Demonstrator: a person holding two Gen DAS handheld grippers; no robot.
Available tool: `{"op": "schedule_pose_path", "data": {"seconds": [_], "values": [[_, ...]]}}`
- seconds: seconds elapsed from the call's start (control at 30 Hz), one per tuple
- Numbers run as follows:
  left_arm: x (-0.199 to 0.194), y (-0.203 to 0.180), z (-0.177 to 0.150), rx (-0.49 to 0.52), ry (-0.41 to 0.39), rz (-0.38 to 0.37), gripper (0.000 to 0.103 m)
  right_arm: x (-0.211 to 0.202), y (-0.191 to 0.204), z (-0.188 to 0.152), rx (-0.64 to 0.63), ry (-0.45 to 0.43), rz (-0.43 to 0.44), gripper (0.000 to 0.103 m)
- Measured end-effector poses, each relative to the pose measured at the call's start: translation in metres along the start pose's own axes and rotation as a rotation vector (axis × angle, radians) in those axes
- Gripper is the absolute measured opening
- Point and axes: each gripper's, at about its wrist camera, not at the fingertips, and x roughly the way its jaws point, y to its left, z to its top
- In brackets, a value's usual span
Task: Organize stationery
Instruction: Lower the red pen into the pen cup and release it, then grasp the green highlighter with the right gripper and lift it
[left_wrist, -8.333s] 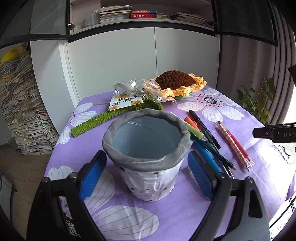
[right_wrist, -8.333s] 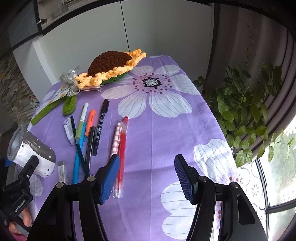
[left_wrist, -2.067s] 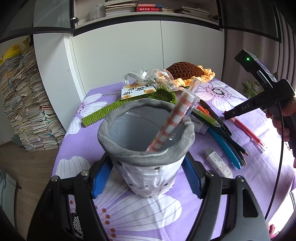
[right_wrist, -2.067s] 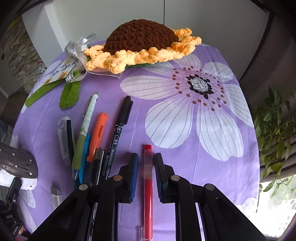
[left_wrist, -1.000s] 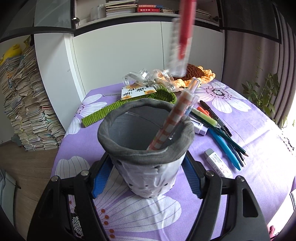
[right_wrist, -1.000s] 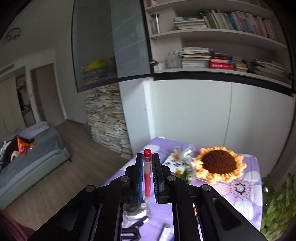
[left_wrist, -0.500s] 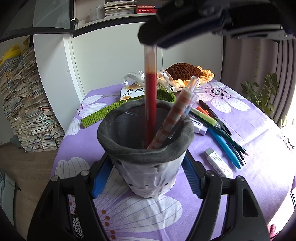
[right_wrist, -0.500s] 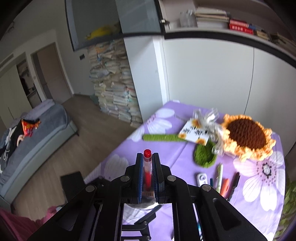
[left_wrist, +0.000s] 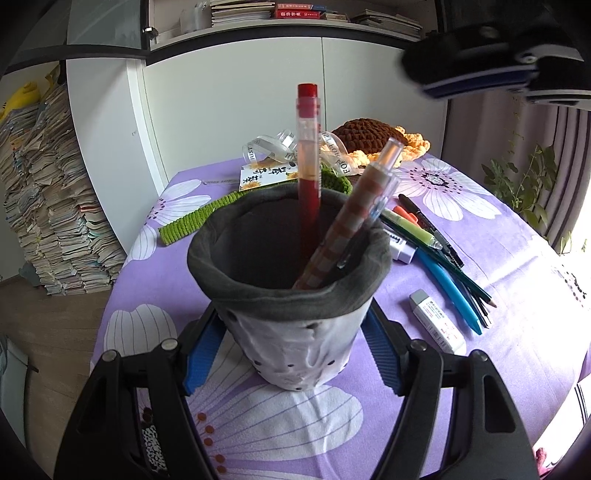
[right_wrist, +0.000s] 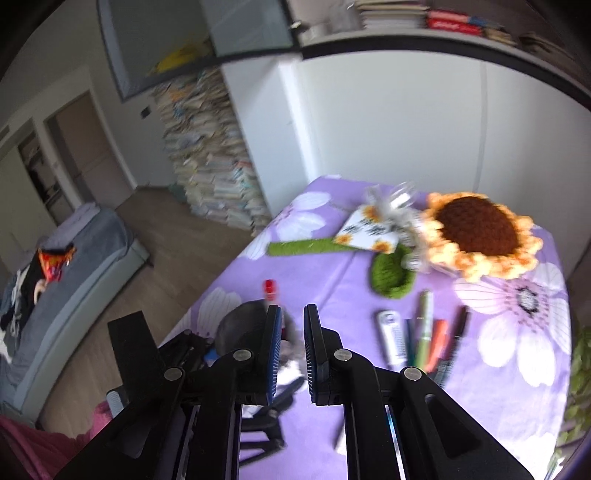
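— Standing almost upright in the cup, the red pen is leaning on the far rim beside the striped pen.

— And the tongs?

— Left tongs are clamping the cup's sides. Right tongs, a moment ago gripping that red pen, are now slightly apart and empty above the cup.

— Next?

— Probably the pens lying on the surface, to the cup's right, nearer the right tongs.

Left wrist view: close, low, level with the pen holder. Right wrist view: higher, looking down. Both share the holder and worktop.
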Motion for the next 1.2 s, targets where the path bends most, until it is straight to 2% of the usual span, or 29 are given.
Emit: {"op": "schedule_pose_path", "data": {"seconds": [0.1,0.17,0.3,0.4,0.47,0.63,0.73,0.97,1.2], "values": [[0.000,0.000,0.000,-0.001,-0.001,0.001,0.071,-0.022,-0.019,-0.006,0.046,-0.034,-0.056,0.016],[0.000,0.000,0.000,-0.004,-0.001,0.000,0.071,-0.027,-0.034,-0.013,0.077,-0.026,-0.109,0.018],[-0.001,0.000,-0.001,-0.008,-0.001,0.002,0.071,-0.009,-0.063,-0.040,0.132,0.085,-0.250,0.018],[-0.002,0.000,-0.001,-0.001,-0.002,0.007,0.071,0.012,-0.074,-0.053,0.131,0.168,-0.293,0.018],[-0.002,0.000,-0.001,-0.002,-0.001,0.010,0.071,0.023,-0.076,-0.055,0.106,0.190,-0.309,0.018],[-0.002,-0.001,-0.001,0.002,0.001,0.016,0.071,0.047,-0.076,-0.040,0.062,0.196,-0.261,0.018],[-0.002,-0.002,-0.001,0.009,0.000,0.017,0.071,0.067,-0.090,-0.025,0.112,0.213,-0.231,0.018],[-0.002,-0.002,0.000,0.011,-0.001,0.014,0.071,0.113,-0.124,0.008,0.160,0.286,-0.262,0.018],[0.000,-0.003,0.001,0.018,0.002,0.015,0.071,0.149,-0.128,0.020,0.137,0.377,-0.267,0.018]]}}
